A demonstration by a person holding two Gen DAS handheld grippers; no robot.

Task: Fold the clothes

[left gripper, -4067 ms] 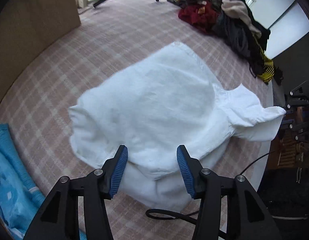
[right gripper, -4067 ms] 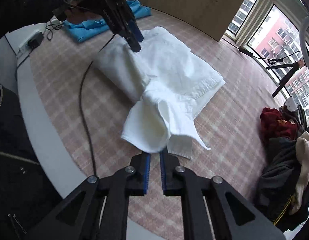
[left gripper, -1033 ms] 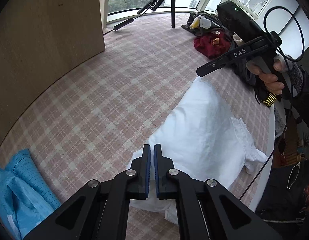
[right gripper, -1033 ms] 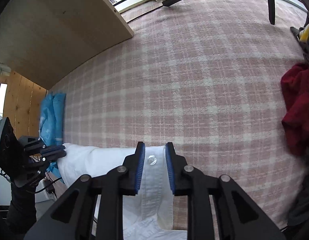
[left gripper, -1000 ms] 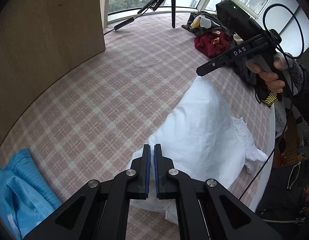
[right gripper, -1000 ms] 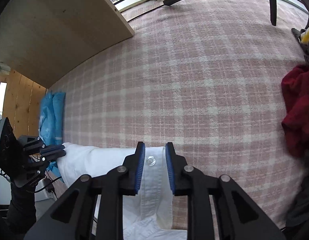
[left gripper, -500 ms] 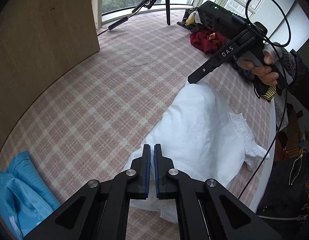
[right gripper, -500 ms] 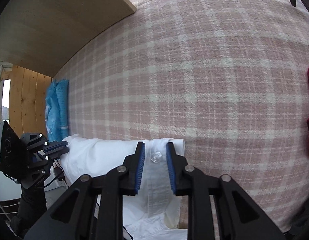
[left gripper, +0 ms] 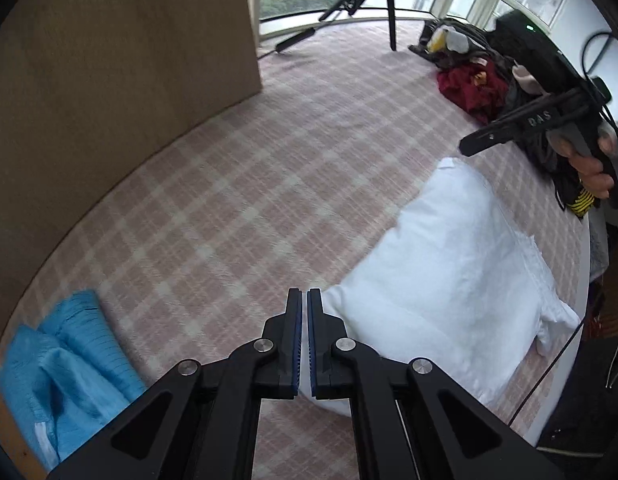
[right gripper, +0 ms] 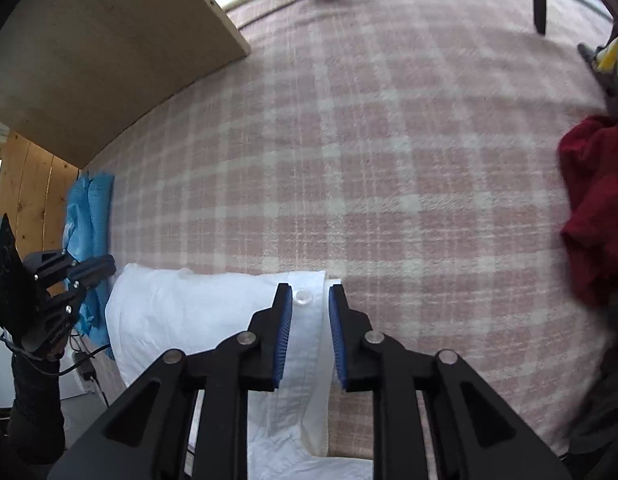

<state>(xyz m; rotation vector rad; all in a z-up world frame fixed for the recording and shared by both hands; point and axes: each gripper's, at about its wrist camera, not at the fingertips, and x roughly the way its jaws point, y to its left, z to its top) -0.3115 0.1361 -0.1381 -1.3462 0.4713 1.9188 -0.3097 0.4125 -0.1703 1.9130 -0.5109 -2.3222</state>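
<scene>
White shirt [left gripper: 441, 280] lies folded on plaid desk [left gripper: 237, 200], long axis left–right. Right gripper [right gripper: 309, 336] parted, straddling button placket, gripping nothing; left gripper [left gripper: 303, 340] closed, empty, at near-left corner.

Black grippers [left gripper: 303, 340] (blue pads [right gripper: 284, 340], silver screws)

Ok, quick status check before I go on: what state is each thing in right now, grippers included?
White shirt: folded over, lying flat on the plaid cloth.
Left gripper: shut, at the shirt's near edge; a grip is unclear.
Right gripper: open, over the button placket.
Blue garment: folded, set aside.
Clothes pile: unfolded, heaped.
</scene>
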